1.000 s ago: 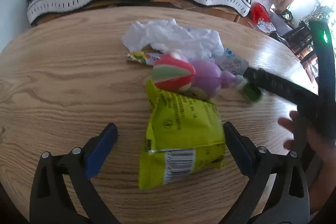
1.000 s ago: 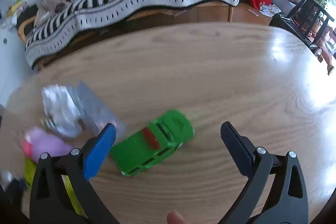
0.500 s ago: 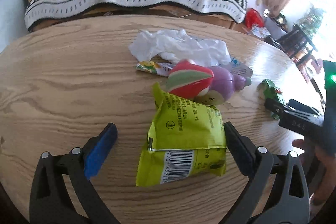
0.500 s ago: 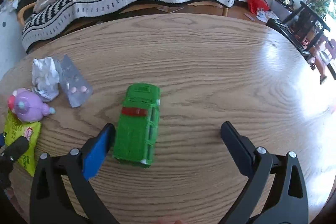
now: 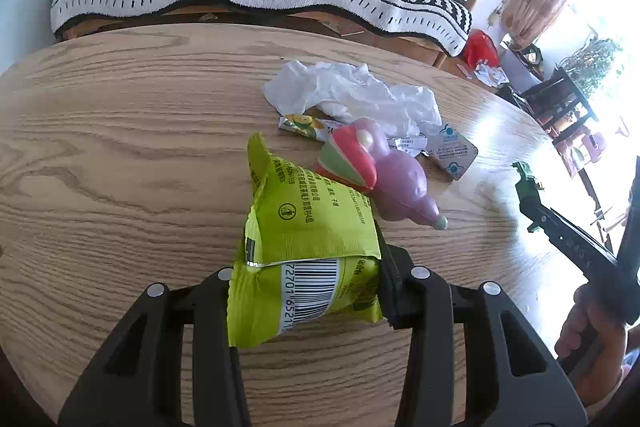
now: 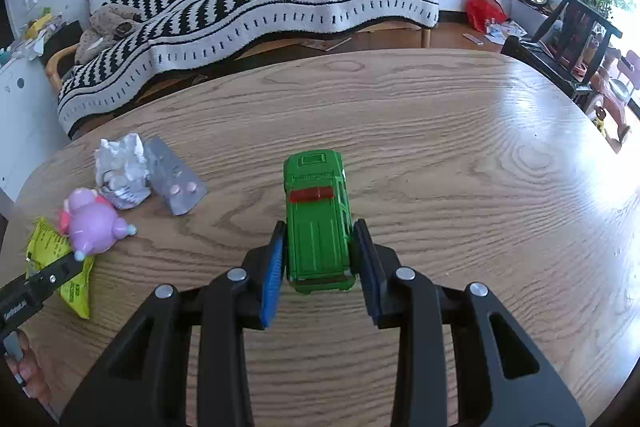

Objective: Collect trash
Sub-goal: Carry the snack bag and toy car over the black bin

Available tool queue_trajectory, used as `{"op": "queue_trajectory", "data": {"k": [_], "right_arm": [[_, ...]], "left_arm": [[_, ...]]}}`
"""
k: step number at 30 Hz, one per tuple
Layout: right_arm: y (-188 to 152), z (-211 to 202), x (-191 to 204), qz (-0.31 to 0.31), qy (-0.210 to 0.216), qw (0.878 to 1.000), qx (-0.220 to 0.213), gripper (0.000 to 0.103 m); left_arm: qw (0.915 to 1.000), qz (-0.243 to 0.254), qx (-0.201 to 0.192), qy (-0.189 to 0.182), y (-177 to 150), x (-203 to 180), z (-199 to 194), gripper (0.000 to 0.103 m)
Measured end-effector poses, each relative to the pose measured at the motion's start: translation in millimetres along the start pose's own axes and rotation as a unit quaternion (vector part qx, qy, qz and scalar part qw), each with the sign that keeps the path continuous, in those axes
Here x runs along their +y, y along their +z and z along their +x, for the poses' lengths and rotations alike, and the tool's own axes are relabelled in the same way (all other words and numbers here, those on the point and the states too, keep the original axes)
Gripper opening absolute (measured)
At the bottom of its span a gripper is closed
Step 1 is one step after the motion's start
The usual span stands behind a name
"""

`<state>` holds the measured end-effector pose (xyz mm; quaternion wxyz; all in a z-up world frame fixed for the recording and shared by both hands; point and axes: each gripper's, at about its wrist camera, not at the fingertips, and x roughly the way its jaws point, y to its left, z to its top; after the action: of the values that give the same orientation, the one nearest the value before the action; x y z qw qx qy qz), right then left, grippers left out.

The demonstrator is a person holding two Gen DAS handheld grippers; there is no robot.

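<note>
Left wrist view first. Left gripper (image 5: 306,279) was clamped on the near end of the yellow-green snack bag (image 5: 308,227), barcode side up; the bag lay flat on the wooden table (image 5: 120,147), near the table's near edge. Touching the bag's far end sat a purple toy (image 5: 400,187) with a red and green piece (image 5: 348,163) against it. Beyond these, toward the far edge, lay a crumpled white tissue (image 5: 352,95), a small printed wrapper (image 5: 304,125) just under its near side, and a foil blister pack (image 5: 452,151) to its right. Right gripper (image 5: 532,203) showed at the right edge of the table, with the hand (image 5: 592,339) behind it.

Right wrist view. Right gripper (image 6: 320,259) was closed on the rear half of a green toy car (image 6: 318,215), blue pads pressed to both its sides; car stood on its wheels mid-table, nose toward the far edge. Blister pack (image 6: 176,183), crumpled tissue (image 6: 120,171) and purple toy (image 6: 96,223) lay toward the left edge, well apart from the car. Snack bag (image 6: 60,259) was at the left edge, in the grip of the left gripper (image 6: 40,283).
</note>
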<state>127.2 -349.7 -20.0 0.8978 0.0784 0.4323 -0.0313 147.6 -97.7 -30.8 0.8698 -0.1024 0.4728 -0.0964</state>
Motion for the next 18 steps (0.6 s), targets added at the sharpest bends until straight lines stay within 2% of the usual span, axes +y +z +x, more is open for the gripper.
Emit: {"op": "queue_trajectory", "data": {"k": [5,10,14,18], "right_arm": [[-7,-15,6,0.000,0.023,1.000,-0.004,0.033],[-16,-40,16,-0.015,0.032,0.999,-0.011,0.033],[-19,-82,11,-0.023,0.038,0.998,-0.033,0.033],[-24,-130,-5,-0.013,0.050,0.997,-0.061,0.033]], "left_arm": [[1.0000,-0.001,-0.006,0.002,2,0,-9,0.042],[0.9993,0.024,-0.027,0.000,-3,-11,-32,0.042],[0.9990,0.028,-0.033,-0.015,-17,-25,-59,0.042],[0.9973,0.047,-0.046,-0.032,-38,-55,-100,0.042]]}}
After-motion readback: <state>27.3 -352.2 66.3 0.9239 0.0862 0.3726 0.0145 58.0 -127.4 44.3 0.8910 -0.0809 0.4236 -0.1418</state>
